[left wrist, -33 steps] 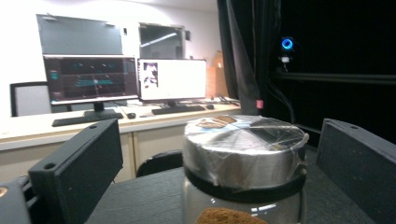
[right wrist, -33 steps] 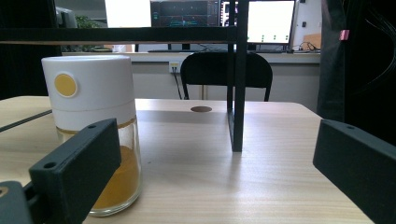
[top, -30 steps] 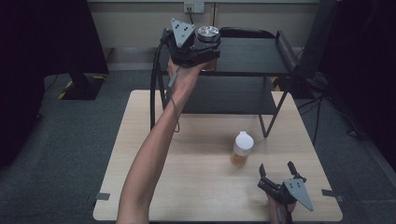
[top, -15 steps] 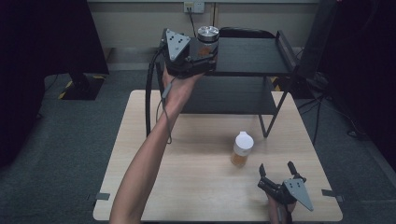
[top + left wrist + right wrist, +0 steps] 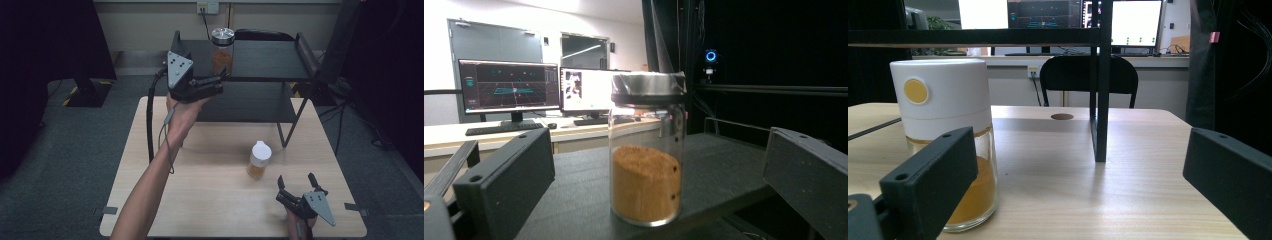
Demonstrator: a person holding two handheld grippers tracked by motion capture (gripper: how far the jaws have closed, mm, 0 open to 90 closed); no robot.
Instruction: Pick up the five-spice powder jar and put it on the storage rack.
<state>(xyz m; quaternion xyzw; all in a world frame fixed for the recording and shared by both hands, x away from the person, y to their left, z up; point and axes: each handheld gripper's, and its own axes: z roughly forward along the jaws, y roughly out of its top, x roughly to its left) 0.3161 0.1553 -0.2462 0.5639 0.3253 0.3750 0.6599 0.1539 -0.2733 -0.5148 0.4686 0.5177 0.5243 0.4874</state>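
Released glass jar (image 5: 647, 150), silver-lidded, half-full of brown powder.

In my left tool (image 5: 220, 80) view, both jaws are cut off by the bottom and side edges, and the silver-lidded jar (image 5: 647, 150) hides the shelf (image 5: 719, 175) surface behind it. In my right tool (image 5: 298, 190) view, the near jaw covers the lower left of the white-capped jar (image 5: 945, 145), whose base meets the bottom edge. From above, my right hand beside that tool is cut off by the frame's bottom edge.
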